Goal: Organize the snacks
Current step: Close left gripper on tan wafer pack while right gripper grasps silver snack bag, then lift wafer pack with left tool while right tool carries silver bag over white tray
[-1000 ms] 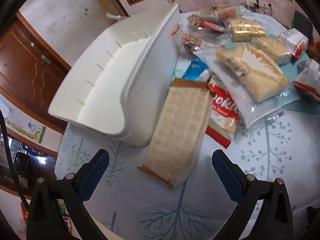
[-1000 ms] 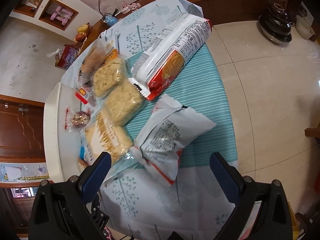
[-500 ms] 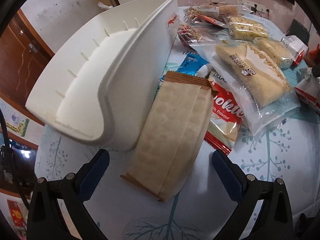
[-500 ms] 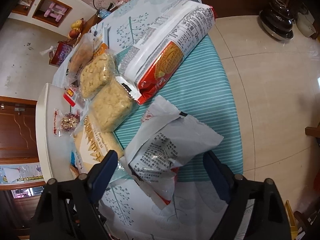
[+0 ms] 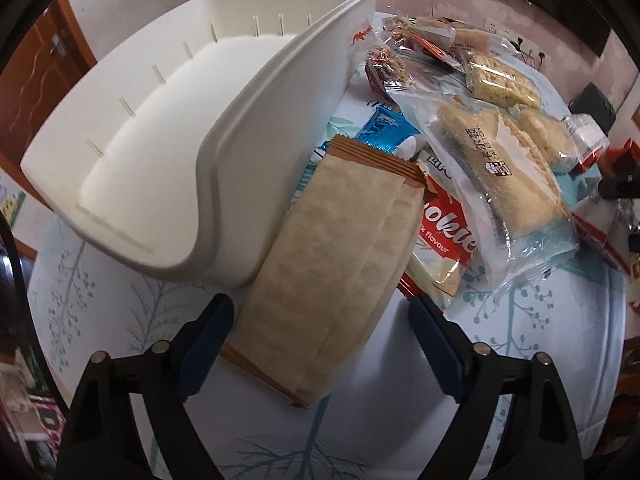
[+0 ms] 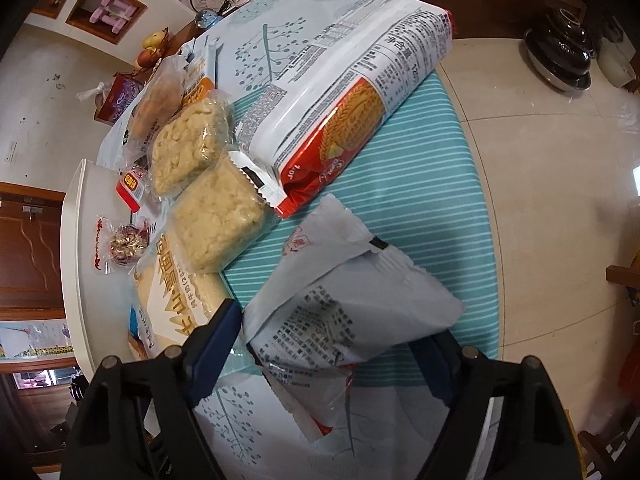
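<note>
Between the closing jaws of the left gripper (image 5: 320,344) lies a tan packet (image 5: 340,264), untouched; light, crushable, best taken across its width. The right gripper (image 6: 324,348), also closing, brackets a soft white pouch (image 6: 344,320), not yet clamped.

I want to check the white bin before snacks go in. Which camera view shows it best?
The left wrist view shows the white bin best: its open inside, slotted wall and curved front lip are all visible. The right wrist view shows only one white edge at the left, beside the snack packets.
</note>
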### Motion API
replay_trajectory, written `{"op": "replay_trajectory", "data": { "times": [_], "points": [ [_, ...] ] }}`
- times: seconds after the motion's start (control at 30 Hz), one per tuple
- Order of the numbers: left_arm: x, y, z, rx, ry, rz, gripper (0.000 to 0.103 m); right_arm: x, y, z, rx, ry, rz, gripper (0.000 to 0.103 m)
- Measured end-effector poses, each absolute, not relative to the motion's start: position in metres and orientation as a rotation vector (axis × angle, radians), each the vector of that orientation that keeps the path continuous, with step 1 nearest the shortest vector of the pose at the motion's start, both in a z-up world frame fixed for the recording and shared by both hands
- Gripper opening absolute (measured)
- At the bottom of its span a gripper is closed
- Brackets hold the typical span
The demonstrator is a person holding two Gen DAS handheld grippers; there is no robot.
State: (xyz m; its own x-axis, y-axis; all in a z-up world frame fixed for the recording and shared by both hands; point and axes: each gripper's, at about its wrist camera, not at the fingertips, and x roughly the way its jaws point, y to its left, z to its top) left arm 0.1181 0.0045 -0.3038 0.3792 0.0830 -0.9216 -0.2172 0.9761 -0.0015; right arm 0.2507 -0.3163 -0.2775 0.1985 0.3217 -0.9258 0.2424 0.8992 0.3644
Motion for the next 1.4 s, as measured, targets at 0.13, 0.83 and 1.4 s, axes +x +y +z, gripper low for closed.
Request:
{"op": "replay_trajectory", "data": {
  "times": [0.13,0.83,1.4],
  "points": [
    [0.116,0.003,-0.304,-0.159,1.170,0.182,0.074,0.251,-0.317,-0.278,0.488,1.393,0.051,0.077],
    [0.098,-0.021,-0.293,-0.172,1.288,0.131,0.059,0.228,-0.319,-0.268,0.487,1.443,0.020,0.062],
    [0.061,-0.021,-0.239,-0.300,1.252,0.098,0.056,0.188,-0.302,-0.237,0.488,1.447,0.144,0.062]
  ]
}}
